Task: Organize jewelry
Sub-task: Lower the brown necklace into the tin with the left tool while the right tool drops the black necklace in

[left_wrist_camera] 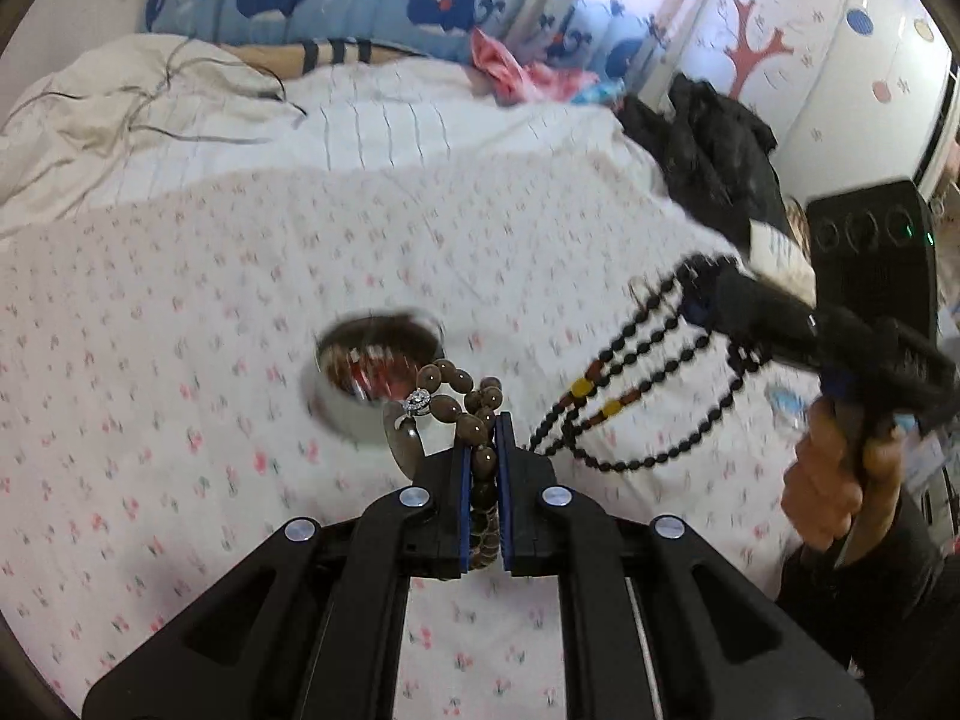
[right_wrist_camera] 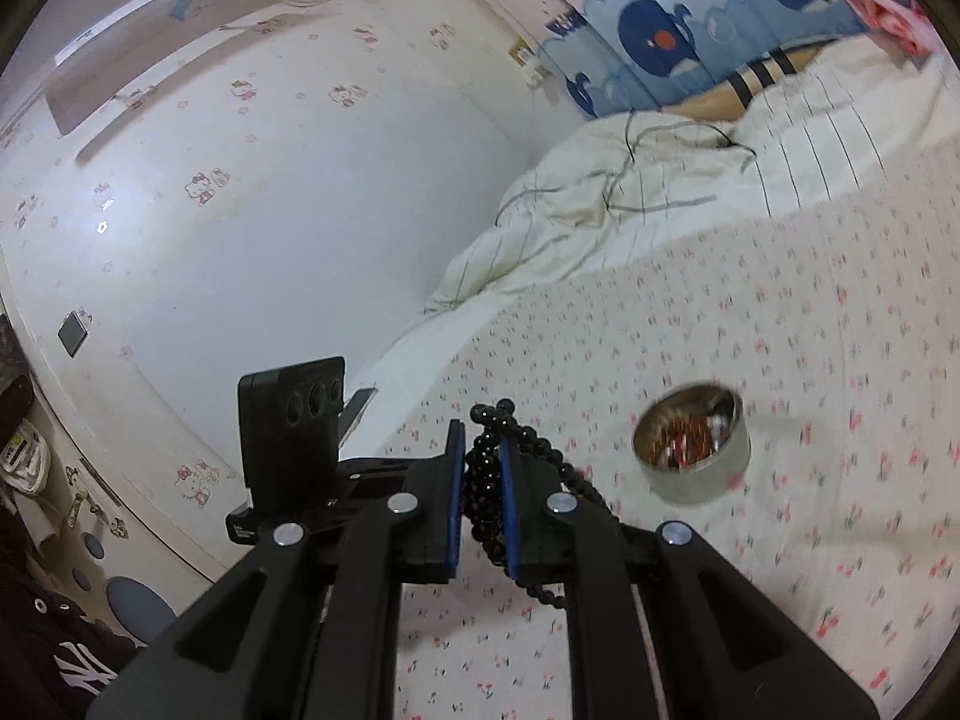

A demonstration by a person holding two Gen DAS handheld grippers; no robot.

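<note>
In the left view, the left gripper (left_wrist_camera: 483,468) pinches the brown bead bracelet (left_wrist_camera: 474,414) just right of the metal tin (left_wrist_camera: 336,414) at centre; the right gripper (right_wrist_camera: 480,480), farther off, clamps the black bead necklace (right_wrist_camera: 489,480)

- Left tool (left_wrist_camera: 483,420): fingers nearly closed, blue pads clamped on a brown bead bracelet (left_wrist_camera: 474,414); pointed toward the far side, held above the bed.
- Right tool (right_wrist_camera: 483,426): fingers nearly closed on a black bead necklace (right_wrist_camera: 486,480); raised at the right.
- Right hand (left_wrist_camera: 840,480): wrapped around the right tool's handle.
</note>
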